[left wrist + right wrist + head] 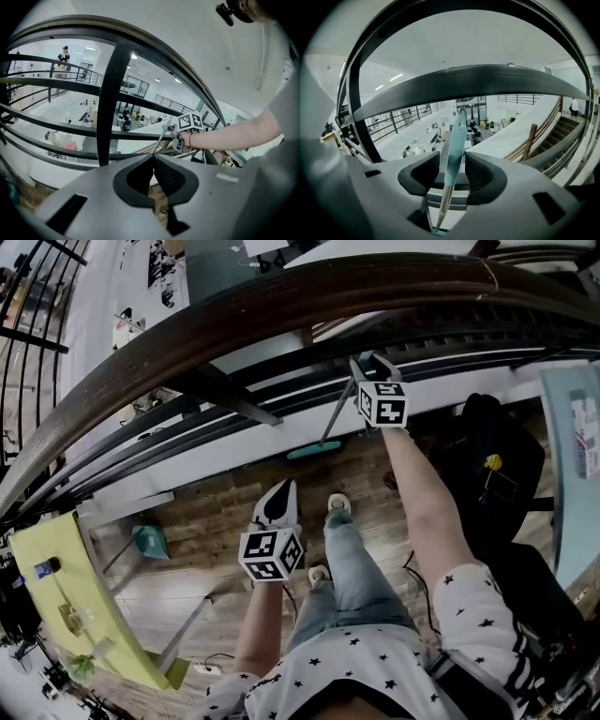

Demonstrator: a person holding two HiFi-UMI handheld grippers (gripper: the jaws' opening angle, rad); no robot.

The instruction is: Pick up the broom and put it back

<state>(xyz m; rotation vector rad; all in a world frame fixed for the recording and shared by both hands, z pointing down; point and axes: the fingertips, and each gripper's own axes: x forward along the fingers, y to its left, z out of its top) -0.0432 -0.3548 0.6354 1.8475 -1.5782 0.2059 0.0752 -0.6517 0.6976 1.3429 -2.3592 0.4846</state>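
Note:
The broom [335, 418] leans against the railing, its silver handle slanting down to a teal head [314, 451] on the wooden floor. My right gripper [366, 365] is up at the top of the handle, against the rail. In the right gripper view the teal handle grip [454, 140] runs between the jaws of that gripper [452, 174], with a gap on each side; the jaws are open. My left gripper [280, 495] hangs lower, over the floor, away from the broom. Its jaws [153, 159] meet at the tips with nothing between them. The left gripper view also shows the right gripper [169, 127].
A dark wooden handrail [281, 306] with black bars crosses in front of me, over a drop to a lower floor. A yellow table [80, 601] stands at the left, with a teal dustpan [150, 540] by it. A black chair [487, 474] stands at the right.

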